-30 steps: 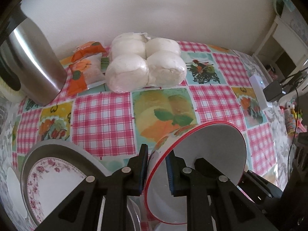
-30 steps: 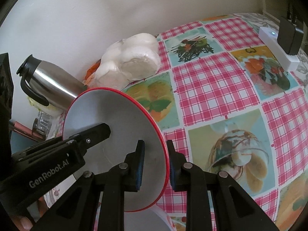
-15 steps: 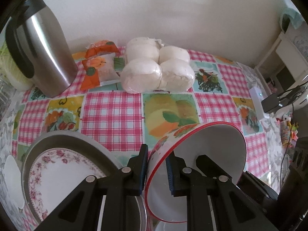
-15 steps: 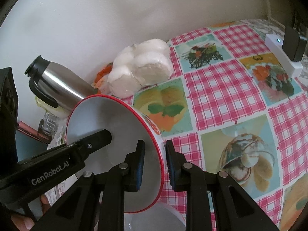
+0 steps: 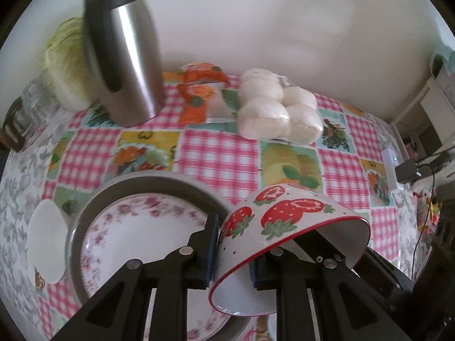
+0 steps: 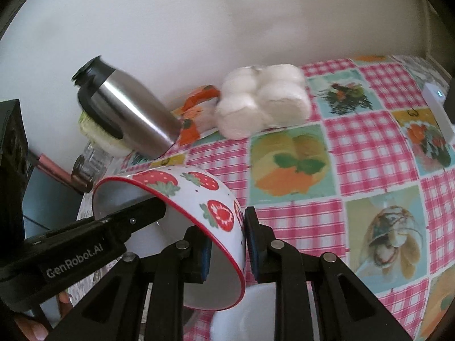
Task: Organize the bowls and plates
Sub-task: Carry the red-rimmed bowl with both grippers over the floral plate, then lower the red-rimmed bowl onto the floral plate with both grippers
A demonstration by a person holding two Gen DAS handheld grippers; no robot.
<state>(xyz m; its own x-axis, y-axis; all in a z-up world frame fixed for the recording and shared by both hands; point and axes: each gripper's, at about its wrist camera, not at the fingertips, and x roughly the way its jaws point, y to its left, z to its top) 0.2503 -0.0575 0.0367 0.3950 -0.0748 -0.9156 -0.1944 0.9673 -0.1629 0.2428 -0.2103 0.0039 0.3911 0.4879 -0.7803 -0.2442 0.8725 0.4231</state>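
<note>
Bowl (image 5: pixel 287 224) w/ strawberry print is tipping further than a sec ago: its open side was facing the cameras, now the printed outer wall is showing on top and the mouth is turning downward. Both grippers are lifting it clear of the checked tablecloth (image 5: pixel 219 156).

Left of the bowl, a grey pan (image 5: pixel 159 183) is holding a pink-flowered plate (image 5: pixel 136 233); a white disc (image 5: pixel 45 238) is lying further left, beside the pan. Behind the bowl, from left: a steel thermos (image 5: pixel 125 65), an orange packet (image 5: pixel 199 99), a bag of white buns (image 5: pixel 278 110).

Left gripper (image 5: pixel 231 253) is clamping the bowl's rim, one pad outside, one inside. Right gripper (image 6: pixel 226 244) is clamping the opposite rim the same way. Bowl's inside is showing plain white, nothing in it. Below the bowl, a second white dish (image 6: pixel 244 312) is sitting partly hidden; contents can't be told.
</note>
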